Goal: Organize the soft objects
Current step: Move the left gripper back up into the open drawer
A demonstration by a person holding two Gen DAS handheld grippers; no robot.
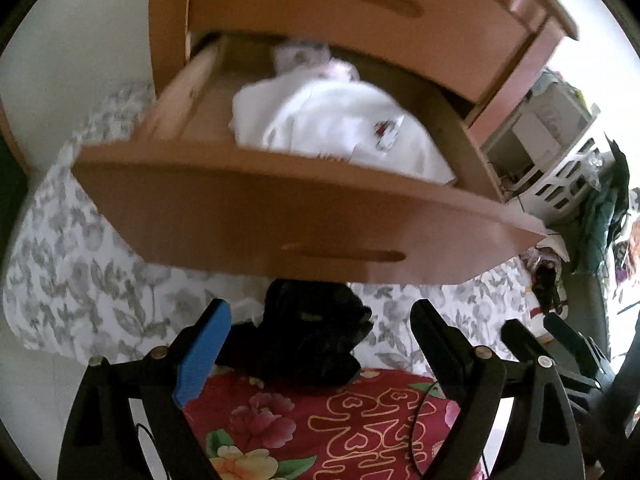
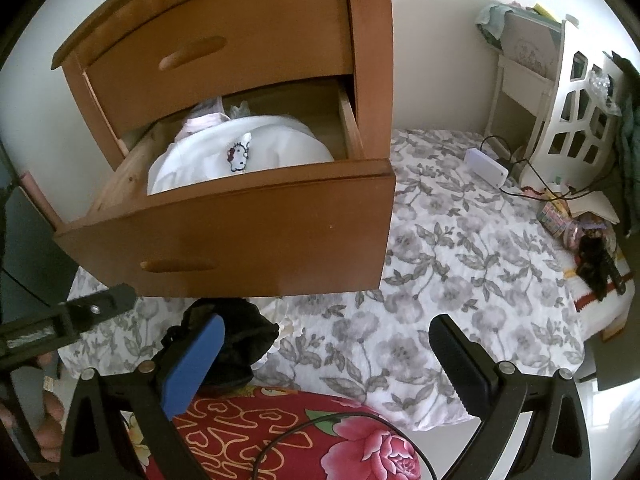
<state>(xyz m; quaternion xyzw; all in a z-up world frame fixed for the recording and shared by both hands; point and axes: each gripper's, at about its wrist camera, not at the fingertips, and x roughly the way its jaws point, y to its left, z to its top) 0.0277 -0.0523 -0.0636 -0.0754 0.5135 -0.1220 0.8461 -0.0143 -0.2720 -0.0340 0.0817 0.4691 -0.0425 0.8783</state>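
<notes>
A wooden drawer (image 1: 260, 220) (image 2: 240, 220) stands pulled out of a nightstand. Inside lies a folded white garment (image 1: 340, 120) (image 2: 240, 148) with a small cartoon cat patch, and a pale pink piece (image 2: 204, 120) behind it. Below the drawer front a crumpled black cloth (image 1: 312, 340) (image 2: 240, 344) rests on the bed. My left gripper (image 1: 320, 312) hangs open above that black cloth without touching it. My right gripper (image 2: 328, 324) is open too, with only bedspread between its fingers and the black cloth beside its blue pad (image 2: 192, 360).
A red flowered quilt (image 1: 320, 420) (image 2: 280, 428) lies under both grippers. The grey-flowered bedspread (image 2: 460, 260) stretches right to a white cut-out shelf (image 2: 572, 112), a white box with cables (image 2: 486, 166) and small clutter (image 2: 592, 252). A closed upper drawer (image 2: 220, 40) sits above.
</notes>
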